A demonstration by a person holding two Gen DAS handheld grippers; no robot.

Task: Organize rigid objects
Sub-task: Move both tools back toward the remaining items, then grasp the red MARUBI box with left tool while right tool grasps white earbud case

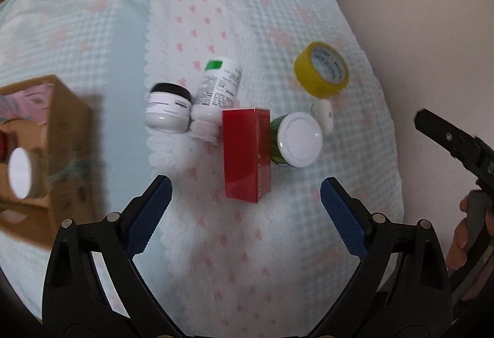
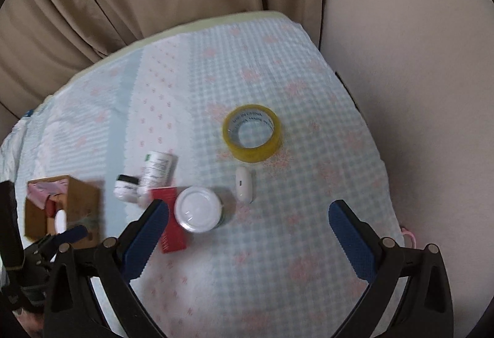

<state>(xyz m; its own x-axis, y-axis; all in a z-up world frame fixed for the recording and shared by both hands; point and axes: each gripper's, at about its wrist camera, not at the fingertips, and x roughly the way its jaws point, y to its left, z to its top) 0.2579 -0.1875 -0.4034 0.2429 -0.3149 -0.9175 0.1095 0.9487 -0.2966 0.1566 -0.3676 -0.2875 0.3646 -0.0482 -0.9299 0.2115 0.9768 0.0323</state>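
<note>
Both the left gripper (image 1: 245,208) and the right gripper (image 2: 248,233) hang empty with jaws spread wide above the pale checked cloth on the desk (image 2: 278,260). The upright red rectangular carton (image 1: 247,152) is nearest, touching the white-lidded green jar (image 1: 298,139) at its right. Left of the carton lie a white plastic bottle (image 1: 217,91) and a black-lidded white jar (image 1: 168,108). Farther right stands a yellow tape roll (image 1: 322,69).

Box (image 1: 247,152) btwn bottle (image 1: 217,91) & jar (image 1: 298,143).
</note>
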